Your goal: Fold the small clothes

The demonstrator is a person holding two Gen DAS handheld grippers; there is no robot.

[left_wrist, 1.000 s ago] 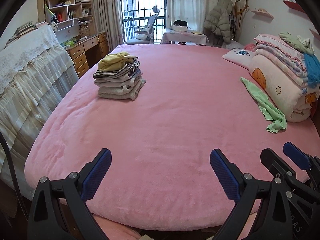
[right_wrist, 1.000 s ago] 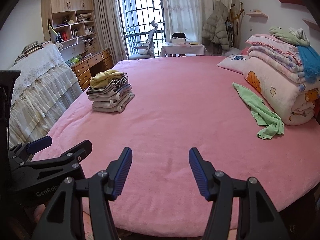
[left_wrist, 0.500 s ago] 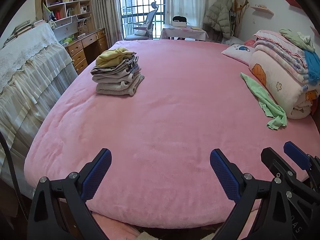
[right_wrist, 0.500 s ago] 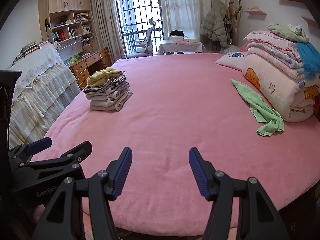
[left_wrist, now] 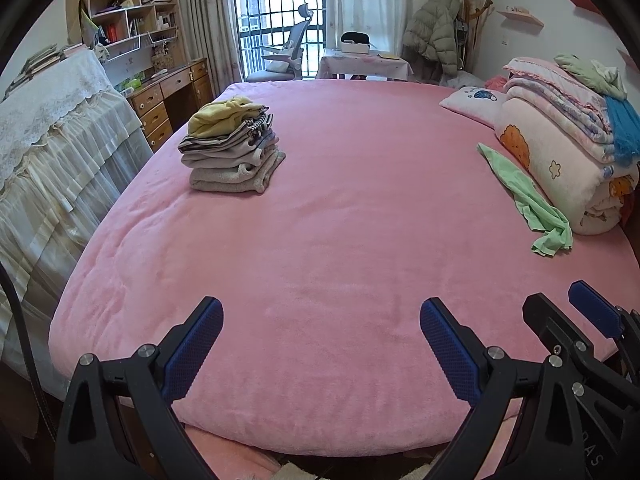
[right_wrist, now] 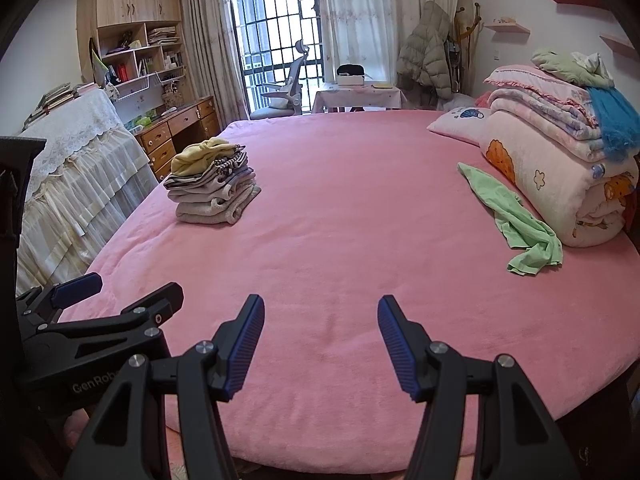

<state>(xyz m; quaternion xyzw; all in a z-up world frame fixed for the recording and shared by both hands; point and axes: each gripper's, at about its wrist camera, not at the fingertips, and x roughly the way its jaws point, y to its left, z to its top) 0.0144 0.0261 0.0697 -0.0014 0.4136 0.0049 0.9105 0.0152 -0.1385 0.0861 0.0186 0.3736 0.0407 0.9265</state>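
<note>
Left wrist view. The left gripper (left_wrist: pixel 320 332), black-framed with blue textured pads, is held over the near edge of the pink plush bed cover (left_wrist: pixel 340 248); its fingers are spread wide and nothing is held between them. The right gripper (left_wrist: pixel 592 316) is seen in part at the lower right. A stack of folded small clothes (left_wrist: pixel 234 158), topped by a yellow piece, is set on the far left of the cover. A loose light-green garment (left_wrist: pixel 528 200) is laid crumpled at the right, against a rolled pink cartoon-print quilt (left_wrist: pixel 560 168).

Right wrist view. The right gripper (right_wrist: pixel 320 336) is held above the cover's (right_wrist: pixel 340 240) near edge, fingers parted and empty. The left gripper (right_wrist: pixel 116 292) is seen at the lower left, also parted. The folded stack (right_wrist: pixel 214 190) is placed far left; the green garment (right_wrist: pixel 516 216) is found far right, well apart from both grippers, touching the quilt (right_wrist: pixel 560 184).
</note>
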